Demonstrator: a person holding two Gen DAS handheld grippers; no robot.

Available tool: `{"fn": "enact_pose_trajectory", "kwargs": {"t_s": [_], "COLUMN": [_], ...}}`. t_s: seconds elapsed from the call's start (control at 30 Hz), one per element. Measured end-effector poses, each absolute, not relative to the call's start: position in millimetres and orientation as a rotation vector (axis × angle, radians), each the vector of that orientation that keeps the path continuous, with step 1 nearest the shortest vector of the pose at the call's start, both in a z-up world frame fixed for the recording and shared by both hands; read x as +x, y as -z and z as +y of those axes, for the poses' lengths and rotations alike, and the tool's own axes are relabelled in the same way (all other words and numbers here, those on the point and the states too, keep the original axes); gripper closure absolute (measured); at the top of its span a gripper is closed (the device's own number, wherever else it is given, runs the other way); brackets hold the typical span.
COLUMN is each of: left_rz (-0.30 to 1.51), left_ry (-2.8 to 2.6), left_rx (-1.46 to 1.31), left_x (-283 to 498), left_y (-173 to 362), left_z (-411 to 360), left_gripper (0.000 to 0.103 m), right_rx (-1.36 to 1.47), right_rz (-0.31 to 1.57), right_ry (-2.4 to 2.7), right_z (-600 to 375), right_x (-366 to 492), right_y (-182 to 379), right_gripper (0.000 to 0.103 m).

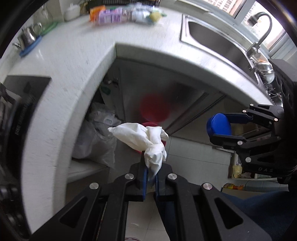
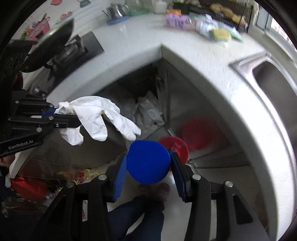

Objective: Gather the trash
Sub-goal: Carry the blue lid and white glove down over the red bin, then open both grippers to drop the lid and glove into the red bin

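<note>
My left gripper (image 1: 151, 166) is shut on a crumpled white disposable glove (image 1: 141, 137), which sticks out past the fingertips. In the right wrist view the same gripper (image 2: 63, 115) comes in from the left with the glove (image 2: 96, 115) hanging from it, fingers spread. A round blue lid (image 2: 148, 163) sits edge to edge between the blue pads of my right gripper (image 2: 148, 154), which is shut on it. Right gripper (image 1: 210, 128) and lid (image 1: 220, 124) also show at the right of the left wrist view. Both grippers point down over the floor, above a red bin (image 2: 176, 148).
A white L-shaped counter (image 2: 194, 61) wraps around the space, with a steel sink (image 1: 213, 35) and tap (image 1: 263, 33), a kettle (image 2: 117, 11), packets (image 2: 176, 20) and a black pan (image 2: 53, 39) on the hob. A plastic bag (image 2: 148, 111) lies under the counter. A person's legs (image 2: 141, 213) stand below.
</note>
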State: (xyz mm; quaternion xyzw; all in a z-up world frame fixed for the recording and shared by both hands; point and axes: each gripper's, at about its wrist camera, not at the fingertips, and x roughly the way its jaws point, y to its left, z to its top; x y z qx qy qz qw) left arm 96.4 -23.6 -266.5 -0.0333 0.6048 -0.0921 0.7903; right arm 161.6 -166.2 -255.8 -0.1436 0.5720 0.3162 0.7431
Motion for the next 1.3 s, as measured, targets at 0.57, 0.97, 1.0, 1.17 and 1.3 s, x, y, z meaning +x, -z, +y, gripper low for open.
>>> {"fn": "enact_pose_trajectory", "kwargs": {"t_s": [0.57,0.97,1.0,1.17,1.3], "left_rz": [1.414,1.481,1.482,1.478,1.499], "left_ry": [0.165,0.249,0.255,0.286,0.285], "left_rx": [-0.039,-0.1,-0.09,-0.152,-0.158], "left_x": [138.7,179.4,181.5,189.6,192.0], "left_y": [494.1,659.0,667.5,706.4,723.2], "left_z": [-53.6,-80.5,-83.8,-91.0,-93.8], "left_gripper": [0.098,0.098,0.098,0.097,0.073], "right_rx": [-0.316,-0.305,-0.305,-0.3,-0.279], "right_rz": [1.31,1.388,1.394,1.392,1.394], "right_ry": [-0.634,-0.628,-0.631,-0.641,-0.604], "right_z": [-187.5,-200.8,-201.5,-203.2,-209.5], "right_x": [210.7,229.9,230.2,236.3,240.5], "right_y": [467.2,613.9,623.1,647.6,657.2], "right_gripper": [0.059,0.059,0.059,0.059,0.059]}}
